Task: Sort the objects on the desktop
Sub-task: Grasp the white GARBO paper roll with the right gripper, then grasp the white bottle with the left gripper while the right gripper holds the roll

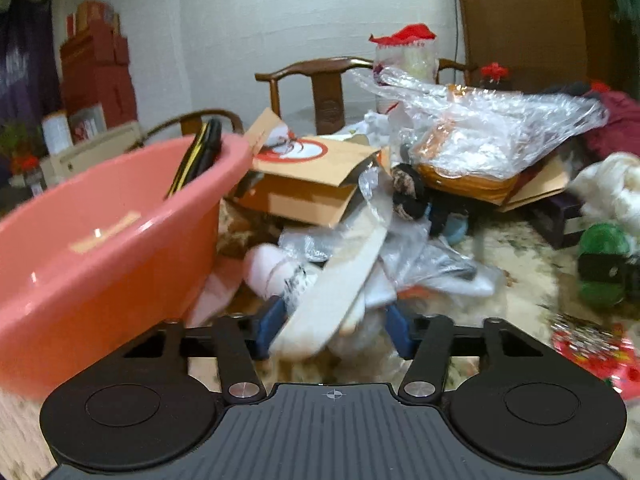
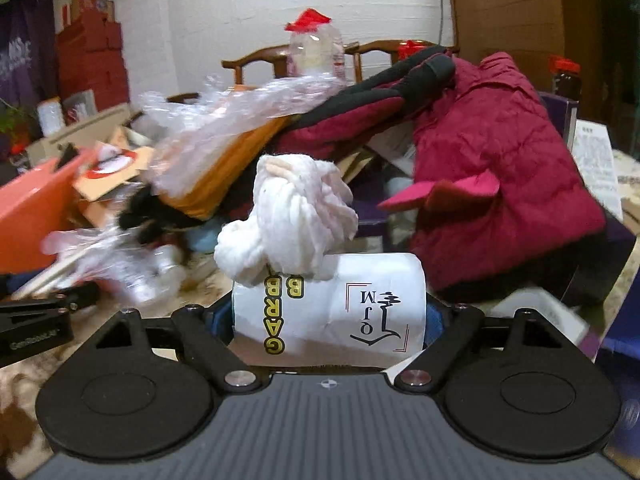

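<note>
In the left wrist view my left gripper (image 1: 334,320) is shut on a pale insole-shaped piece in clear plastic wrap (image 1: 340,272), held tilted just right of a pink plastic basin (image 1: 100,240). A black and yellow item (image 1: 200,156) leans inside the basin. In the right wrist view my right gripper (image 2: 328,312) is shut on a white yarn skein with a printed paper label (image 2: 332,304); its fluffy white end (image 2: 296,220) sticks up. The basin shows at the far left in the right wrist view (image 2: 36,208).
A cluttered table: a cardboard box (image 1: 308,176), crumpled clear plastic bags (image 1: 480,128), a green yarn ball (image 1: 600,264), a maroon padded jacket (image 2: 500,168), a red packet (image 1: 592,348). Wooden chairs (image 1: 320,80) and red boxes (image 1: 96,72) stand behind.
</note>
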`<act>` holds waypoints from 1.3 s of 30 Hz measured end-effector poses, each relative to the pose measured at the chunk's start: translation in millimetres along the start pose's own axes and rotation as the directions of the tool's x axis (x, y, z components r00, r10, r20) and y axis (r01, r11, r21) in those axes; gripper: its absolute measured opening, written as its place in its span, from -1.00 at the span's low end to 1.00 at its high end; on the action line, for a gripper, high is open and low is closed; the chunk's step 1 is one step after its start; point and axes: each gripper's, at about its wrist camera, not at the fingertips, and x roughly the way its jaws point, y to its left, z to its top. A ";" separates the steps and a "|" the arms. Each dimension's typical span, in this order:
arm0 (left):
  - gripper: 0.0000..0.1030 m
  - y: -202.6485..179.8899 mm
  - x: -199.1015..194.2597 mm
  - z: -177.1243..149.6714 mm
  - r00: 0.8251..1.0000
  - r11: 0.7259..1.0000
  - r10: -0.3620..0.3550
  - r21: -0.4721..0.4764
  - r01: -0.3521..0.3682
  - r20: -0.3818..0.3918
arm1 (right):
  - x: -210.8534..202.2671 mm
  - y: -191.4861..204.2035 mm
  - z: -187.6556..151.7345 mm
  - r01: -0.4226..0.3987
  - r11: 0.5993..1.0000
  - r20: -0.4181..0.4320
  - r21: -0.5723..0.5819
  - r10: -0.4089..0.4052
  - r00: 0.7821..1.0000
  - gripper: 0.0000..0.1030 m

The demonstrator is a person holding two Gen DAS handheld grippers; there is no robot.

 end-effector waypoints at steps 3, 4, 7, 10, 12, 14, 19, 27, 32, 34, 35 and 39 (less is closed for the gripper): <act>-0.38 5.2 -11.4 -8.3 0.999 0.999 -0.044 -0.019 0.044 -0.011 | -13.7 6.8 -7.3 -0.032 0.999 0.019 0.000 0.032 0.999 0.69; -0.38 7.3 -15.8 -9.4 0.999 0.998 -0.051 -0.032 0.051 -0.005 | -16.0 7.9 -7.0 -0.044 0.999 0.024 0.004 0.044 0.999 0.69; -0.38 6.4 -27.8 -11.7 1.000 1.000 -0.016 -0.014 0.017 0.026 | -24.1 13.5 -9.2 -0.061 0.998 0.045 -0.007 0.061 0.997 0.69; -0.38 4.5 -32.8 -14.7 1.000 1.000 0.013 -0.002 -0.013 0.028 | -25.8 17.4 -8.2 -0.054 0.998 0.054 -0.031 0.055 0.997 0.69; -0.31 5.2 -32.7 -15.2 0.999 1.000 0.028 -0.001 -0.028 0.027 | -26.9 16.7 -7.7 -0.059 0.998 0.060 -0.027 0.061 0.996 0.69; 0.14 9.2 -32.8 -13.5 0.999 0.999 0.036 -0.009 -0.035 0.029 | -28.0 14.3 -10.1 -0.067 0.998 0.053 -0.020 0.068 0.996 0.69; 0.91 14.1 -32.3 4.0 0.992 0.995 0.084 -0.057 -0.078 0.098 | -25.3 8.6 -10.7 -0.091 0.996 0.035 0.016 0.090 0.995 0.70; 0.94 2.0 11.2 23.4 0.993 0.991 0.117 -0.062 -0.117 -0.013 | -23.2 7.7 -10.2 -0.110 0.994 0.031 0.022 0.109 0.994 0.70; 0.97 -3.1 36.9 29.1 0.992 0.992 0.107 -0.066 -0.112 -0.071 | -21.5 6.7 -9.9 -0.117 0.993 0.028 0.022 0.116 0.993 0.70; 0.96 -1.2 41.8 25.3 0.995 0.991 0.070 -0.106 -0.077 -0.071 | -21.1 6.0 -9.8 -0.118 0.993 0.028 0.023 0.118 0.993 0.70; 0.84 -1.1 40.7 23.7 0.996 0.990 0.065 -0.119 -0.072 -0.065 | -21.4 5.8 -9.9 -0.119 0.993 0.029 0.023 0.118 0.993 0.70; 0.20 -8.2 27.7 16.8 0.999 0.998 0.027 -0.048 -0.029 -0.046 | -23.1 4.9 -10.5 -0.114 0.993 0.031 0.025 0.114 0.993 0.70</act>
